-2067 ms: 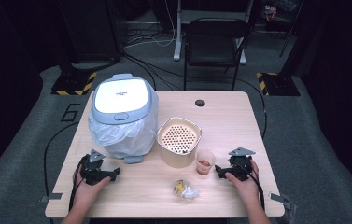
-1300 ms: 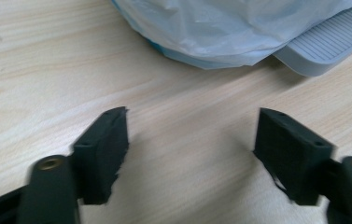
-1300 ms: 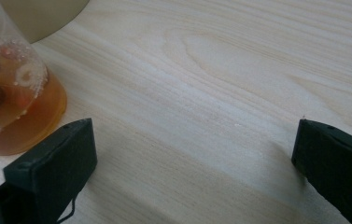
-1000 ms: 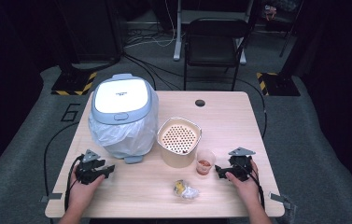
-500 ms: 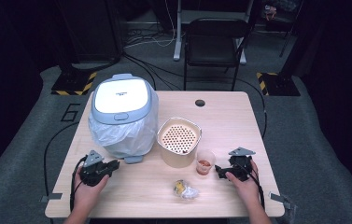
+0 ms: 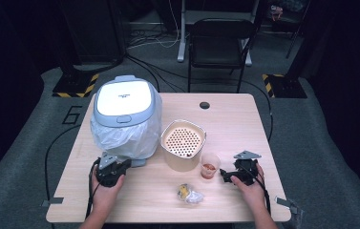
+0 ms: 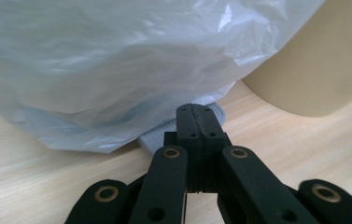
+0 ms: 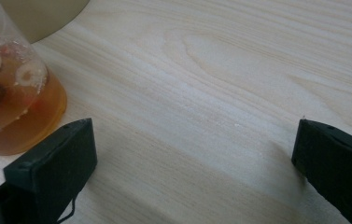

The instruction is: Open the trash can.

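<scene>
- The left gripper (image 7: 196, 122) has its jaws clenched together with nothing between them; they have just been closing.
- Its tip sits just before the grey foot (image 7: 164, 133) of the bin (image 6: 126, 109), under the plastic bag (image 7: 117, 65).
- The right gripper (image 8: 192, 154) has its jaws released and spread wide over bare worktop (image 8: 220, 74).
- A clear cup (image 8: 10, 93) of amber liquid stands just beside its one jaw.
- The beige strainer pot (image 6: 183, 143) stands between bin and cup.

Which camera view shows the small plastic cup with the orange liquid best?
The right gripper view shows the plastic cup best: it is close, and slices floating in the orange liquid are visible, though the frame cuts it off. The high view shows the whole cup beside the beige basket, but small. The left gripper view adds nothing certain.
</scene>
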Tool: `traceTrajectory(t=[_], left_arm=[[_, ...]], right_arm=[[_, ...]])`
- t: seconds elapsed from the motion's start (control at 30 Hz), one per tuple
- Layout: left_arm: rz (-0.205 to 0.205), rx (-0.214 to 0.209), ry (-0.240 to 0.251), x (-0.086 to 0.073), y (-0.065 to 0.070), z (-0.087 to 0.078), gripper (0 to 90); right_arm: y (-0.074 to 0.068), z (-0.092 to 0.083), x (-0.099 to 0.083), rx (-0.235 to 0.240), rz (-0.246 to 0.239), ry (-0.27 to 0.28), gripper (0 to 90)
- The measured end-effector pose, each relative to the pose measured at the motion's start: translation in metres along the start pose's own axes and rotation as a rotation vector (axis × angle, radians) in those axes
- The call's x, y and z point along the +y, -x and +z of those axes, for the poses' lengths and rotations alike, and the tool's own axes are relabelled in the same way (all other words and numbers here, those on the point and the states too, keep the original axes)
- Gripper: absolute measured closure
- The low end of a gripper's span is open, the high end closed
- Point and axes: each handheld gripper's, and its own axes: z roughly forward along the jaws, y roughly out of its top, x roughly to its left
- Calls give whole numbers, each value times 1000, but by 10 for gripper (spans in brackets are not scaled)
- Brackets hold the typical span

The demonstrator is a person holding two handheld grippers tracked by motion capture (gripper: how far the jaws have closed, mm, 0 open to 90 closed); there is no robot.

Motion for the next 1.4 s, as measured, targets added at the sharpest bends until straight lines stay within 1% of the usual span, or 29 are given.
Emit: traceTrajectory(t=[0.1, 0.17, 0.27, 0.3, 0.33, 0.37, 0.4, 0.43, 0.47, 0.5, 0.53, 0.57, 0.63, 0.7, 0.73, 0.77, 0.8, 0.83, 0.9, 0.97, 1.0, 1.03, 1.07, 1.1, 1.13, 1.17, 1.2, 1.3, 1.4], left_arm=[[-31, 16, 6, -2, 6, 11, 900], [-7, 29, 2, -2, 8, 16, 900], [6, 52, 2, -3, 11, 21, 900], [16, 50, -1, -2, 11, 22, 900], [30, 60, 4, -3, 12, 24, 900], [75, 81, -5, -3, 10, 25, 900], [108, 84, -16, -3, 10, 26, 900], [141, 79, -13, -3, 11, 27, 899], [207, 86, -32, -2, 11, 26, 895], [217, 85, -25, -3, 14, 28, 891], [244, 86, -42, -3, 17, 28, 891], [282, 92, -51, -3, 18, 29, 894], [306, 86, -59, -3, 18, 29, 891], [306, 92, -62, -2, 18, 29, 889], [307, 88, -80, -1, 18, 29, 891], [317, 89, -82, 0, 18, 30, 892], [336, 94, -86, 0, 20, 30, 892], [373, 99, -102, 0, 21, 30, 896], [423, 129, -111, 0, 26, 31, 899], [460, 149, -127, -1, 29, 32, 900], [491, 161, -127, -1, 31, 32, 900], [503, 176, -124, -1, 32, 33, 900], [517, 173, -132, -1, 33, 33, 900], [529, 185, -130, -1, 34, 33, 900], [515, 188, -136, -1, 35, 33, 900], [518, 189, -140, 0, 35, 33, 900], [546, 198, -141, -1, 37, 34, 900], [582, 211, -146, -3, 40, 35, 900], [524, 187, -145, -1, 35, 35, 900]], right_arm=[[0, 0, 0, 0, 0, 0, 0], [0, 0, 0, 0, 0, 0, 0], [0, 0, 0, 0, 0, 0, 0], [0, 0, 0, -1, 1, 0, 0], [0, 0, 0, 0, 0, 0, 0], [0, 0, 0, 0, 0, 0, 0], [0, 0, 0, 0, 0, 0, 0], [0, 0, 0, 0, 0, 0, 0], [0, 0, 0, 0, 0, 0, 0], [0, 0, 0, 0, 1, 0, 0], [0, 0, 0, 0, 0, 0, 0], [0, 0, 0, -1, 1, 0, 0], [0, 0, 0, 0, 0, 0, 0], [0, 0, 0, -1, 0, -1, 0], [0, 0, 0, 0, 0, 0, 0], [0, 0, 0, -1, 1, -1, 0], [0, 0, 0, 0, 0, 0, 0], [0, 0, 0, -1, 0, -1, 0], [0, 0, 0, -1, 0, -1, 0], [0, 0, 0, 0, 0, -1, 0], [0, 0, 0, 0, 0, 0, 0], [0, 0, 0, -1, 0, -1, 0], [0, 0, 0, 0, 0, 0, 0], [0, 0, 0, 0, 0, 0, 0], [0, 0, 0, 0, 1, 0, 0], [0, 0, 0, -1, 0, -2, 0], [0, 0, 0, 0, 0, 0, 0], [0, 0, 0, 0, 0, 0, 0], [0, 0, 0, 0, 0, 0, 0]])
